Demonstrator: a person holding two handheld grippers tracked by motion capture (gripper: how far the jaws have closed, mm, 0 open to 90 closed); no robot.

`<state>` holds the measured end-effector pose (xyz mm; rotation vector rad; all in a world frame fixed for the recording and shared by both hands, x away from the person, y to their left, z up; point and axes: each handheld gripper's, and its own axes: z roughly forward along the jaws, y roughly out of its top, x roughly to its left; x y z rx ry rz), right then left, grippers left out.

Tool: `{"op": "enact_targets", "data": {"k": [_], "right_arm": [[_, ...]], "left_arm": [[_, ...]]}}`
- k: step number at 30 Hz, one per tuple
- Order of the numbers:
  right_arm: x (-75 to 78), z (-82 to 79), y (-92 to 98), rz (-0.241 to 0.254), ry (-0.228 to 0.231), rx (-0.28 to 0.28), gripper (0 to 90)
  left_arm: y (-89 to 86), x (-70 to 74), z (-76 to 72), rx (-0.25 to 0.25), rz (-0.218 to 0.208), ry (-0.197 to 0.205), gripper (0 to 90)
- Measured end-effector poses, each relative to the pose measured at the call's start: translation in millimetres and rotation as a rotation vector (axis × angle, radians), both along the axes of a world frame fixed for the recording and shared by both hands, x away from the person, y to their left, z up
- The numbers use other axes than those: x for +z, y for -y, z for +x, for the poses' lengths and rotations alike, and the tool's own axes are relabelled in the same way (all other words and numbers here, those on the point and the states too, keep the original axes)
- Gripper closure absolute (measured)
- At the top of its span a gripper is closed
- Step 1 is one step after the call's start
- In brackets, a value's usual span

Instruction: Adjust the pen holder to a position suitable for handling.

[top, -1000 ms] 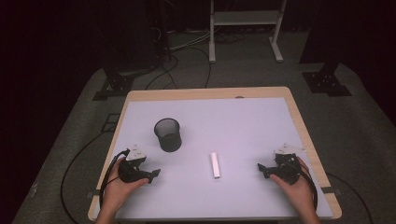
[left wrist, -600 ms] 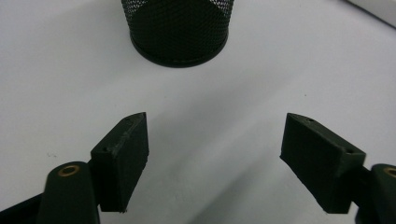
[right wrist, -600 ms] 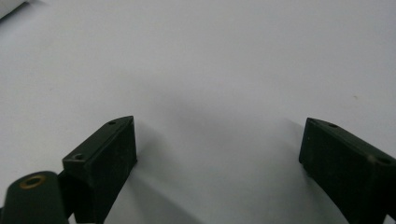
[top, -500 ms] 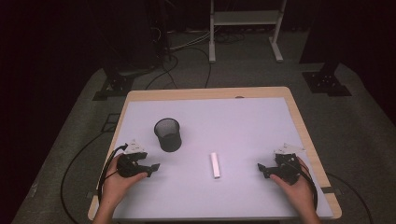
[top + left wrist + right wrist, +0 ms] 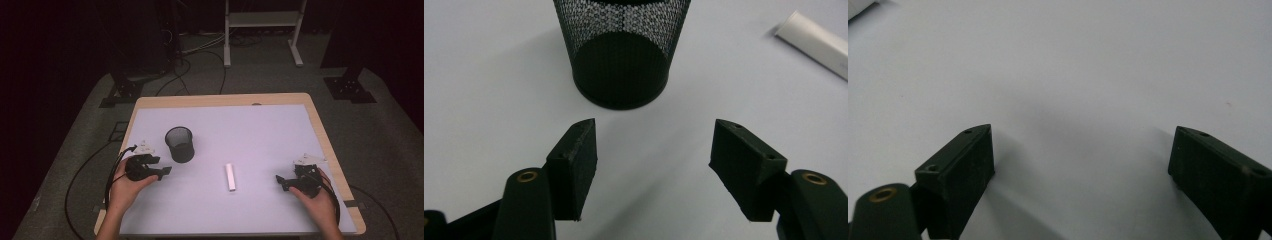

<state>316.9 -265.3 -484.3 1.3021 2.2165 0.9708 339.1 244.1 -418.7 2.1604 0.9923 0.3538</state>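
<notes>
Left tongs (image 5: 165,172) rose, closing (empty); mesh cup (image 5: 622,50) ahead.

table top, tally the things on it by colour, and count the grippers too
black mesh cup: 1
white tube: 1
black grippers, left gripper and right gripper: 2
total: 4

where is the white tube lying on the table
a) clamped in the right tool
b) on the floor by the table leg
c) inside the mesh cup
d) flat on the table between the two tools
d: in the high view the white tube lies flat on the table, apart from the mesh cup, between the left tool and the right tool.
</notes>
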Motion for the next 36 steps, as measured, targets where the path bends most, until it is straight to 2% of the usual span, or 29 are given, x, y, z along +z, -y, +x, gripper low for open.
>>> {"op": "enact_targets", "data": {"k": [6, 19, 26, 36], "right_arm": [[0.0, 0.0, 0.0, 0.001, 0.000, 0.000, 10.1], [0.0, 0.0, 0.0, 0.001, 0.000, 0.000, 10.1], [-0.1, 0.0, 0.0, 0.000, 0.000, 0.000, 10.2], [-0.1, -0.1, -0.1, 0.001, 0.000, 0.000, 10.2]], "left_arm": [[1.1, 9.3, 5.8, 0.002, -0.005, 0.000, 38.7], [0.9, 27.0, 18.0, 0.010, -0.010, 0.007, 38.9], [1.4, 36.5, 27.9, 0.009, -0.025, 0.004, 38.7], [3.3, 46.5, 44.3, 0.012, -0.022, 0.000, 38.4]]}}
